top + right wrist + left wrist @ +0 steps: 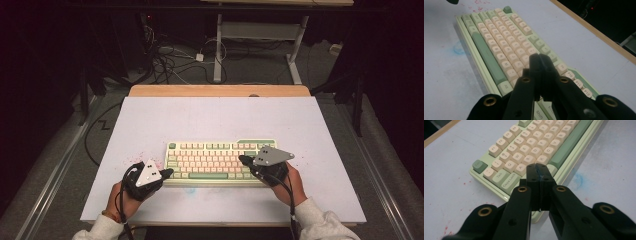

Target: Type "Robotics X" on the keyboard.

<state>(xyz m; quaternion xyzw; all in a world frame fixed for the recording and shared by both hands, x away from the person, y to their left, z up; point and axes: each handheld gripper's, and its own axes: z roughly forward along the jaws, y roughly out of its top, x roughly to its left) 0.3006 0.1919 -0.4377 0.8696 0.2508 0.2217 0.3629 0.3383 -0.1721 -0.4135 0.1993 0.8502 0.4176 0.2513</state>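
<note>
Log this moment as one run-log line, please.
scene: keyboard on table | left claw: shut, over keyboard's left end | right claw: shut, over right-side keys | held: nothing

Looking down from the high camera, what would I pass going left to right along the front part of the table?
Left gripper with its jaws shut, at the keyboard's left end → keyboard → right gripper, jaws shut too, over the keyboard's right end → bare white table.

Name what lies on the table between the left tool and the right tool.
In the high view, the keyboard spans the stretch between the left tool and the right tool; both tools sit shut over its ends.
</note>
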